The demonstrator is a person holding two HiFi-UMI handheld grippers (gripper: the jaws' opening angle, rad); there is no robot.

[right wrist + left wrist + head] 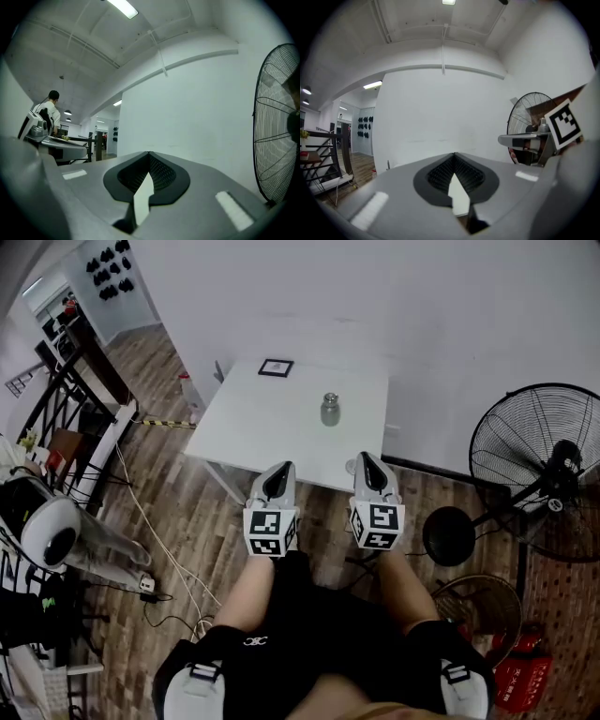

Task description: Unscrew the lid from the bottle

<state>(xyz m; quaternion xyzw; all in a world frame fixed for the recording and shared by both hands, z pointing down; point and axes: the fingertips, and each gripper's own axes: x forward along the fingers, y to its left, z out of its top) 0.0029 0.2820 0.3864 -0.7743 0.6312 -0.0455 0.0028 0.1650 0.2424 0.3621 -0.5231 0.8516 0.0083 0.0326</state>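
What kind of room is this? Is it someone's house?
Probably a workroom or lab, not a home: a plain white table with a small bottle, a big floor fan beside it, and loose cables across the wooden floor.

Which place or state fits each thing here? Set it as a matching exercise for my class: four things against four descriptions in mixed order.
Things:
1 bottle
2 black-framed card
3 fan
4 left gripper

Descriptions:
A on the floor, right of the table
B jaws shut, holding nothing
C near the table's far edge
D upright, around the table's middle

Pairs: 1-D, 2-C, 3-A, 4-B
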